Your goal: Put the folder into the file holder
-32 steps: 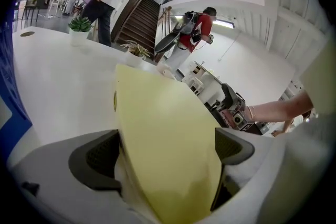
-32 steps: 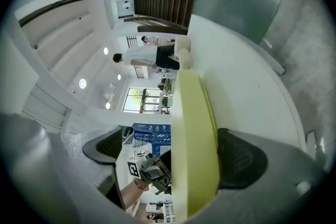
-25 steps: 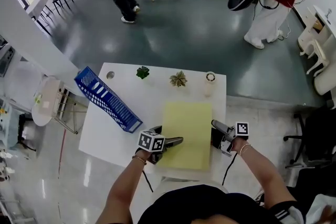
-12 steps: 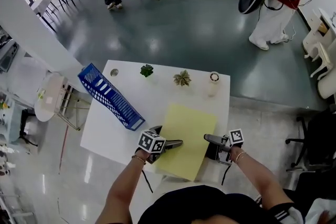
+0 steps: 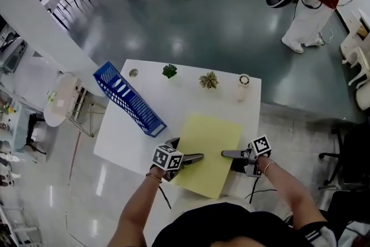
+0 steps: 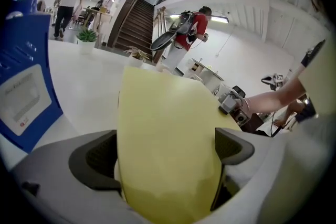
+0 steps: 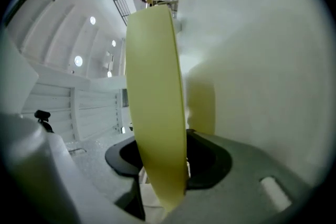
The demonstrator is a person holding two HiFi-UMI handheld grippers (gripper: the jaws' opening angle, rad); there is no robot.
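A yellow folder (image 5: 209, 150) lies slanted on the white table (image 5: 173, 102), its near end past the table's front edge. My left gripper (image 5: 196, 157) is shut on the folder's left edge; in the left gripper view the sheet (image 6: 163, 134) fills the gap between the jaws. My right gripper (image 5: 226, 154) reaches in level from the right. Its jaws have just been closing, and they now pinch the folder's right edge (image 7: 155, 86). The blue file holder (image 5: 128, 99) lies on its side at the table's left edge, also seen in the left gripper view (image 6: 26, 86).
Two small potted plants (image 5: 169, 71) (image 5: 208, 80) and a white cup (image 5: 244, 80) stand along the table's far edge. A small round side table (image 5: 58, 107) is at the left, a dark chair (image 5: 347, 153) at the right. A person in red (image 5: 315, 3) stands beyond.
My right gripper moved left onto the folder's right edge and its jaws closed on it. The folder has turned, its near end swinging out over the table's front edge. My left gripper keeps its hold.
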